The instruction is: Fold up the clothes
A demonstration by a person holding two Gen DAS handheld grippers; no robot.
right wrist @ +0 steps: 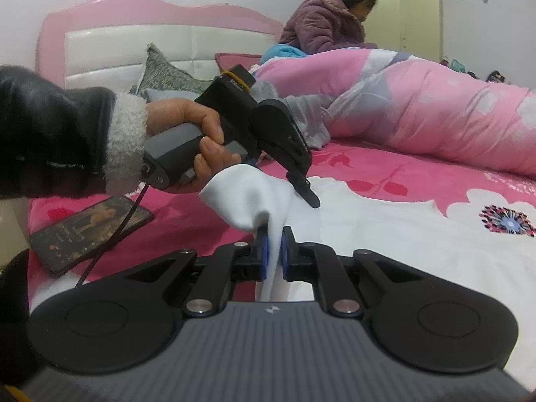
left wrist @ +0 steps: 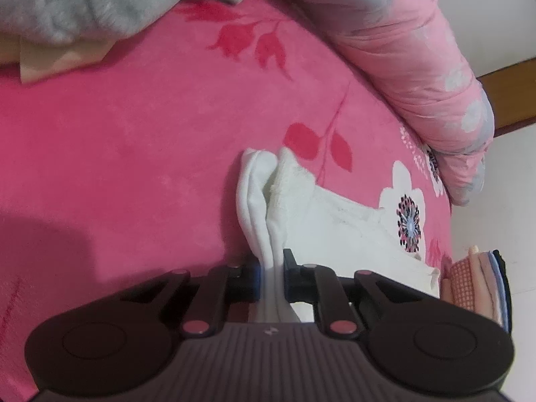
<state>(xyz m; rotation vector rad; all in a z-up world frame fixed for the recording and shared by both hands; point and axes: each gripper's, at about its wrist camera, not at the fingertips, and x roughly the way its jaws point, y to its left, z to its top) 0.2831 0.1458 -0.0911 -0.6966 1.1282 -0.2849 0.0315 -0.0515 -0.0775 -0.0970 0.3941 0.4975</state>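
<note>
Bedroom: pink floral bedsheet [left wrist: 134, 127], rolled quilt [right wrist: 418, 107] at far side. White garment [left wrist: 335, 221] lies on sheet, bunched, its long axis unclear. Left gripper [left wrist: 271, 268] and right gripper [right wrist: 274, 248] each clenched on its fabric.

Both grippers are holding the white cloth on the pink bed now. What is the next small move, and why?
Probably carry both pinched edges forward together and lay them on the flat part to make a fold. The left gripper and the right gripper are each shut on the white garment, which is lifted and bunched at the grips while the rest lies spread on the bedsheet.
</note>
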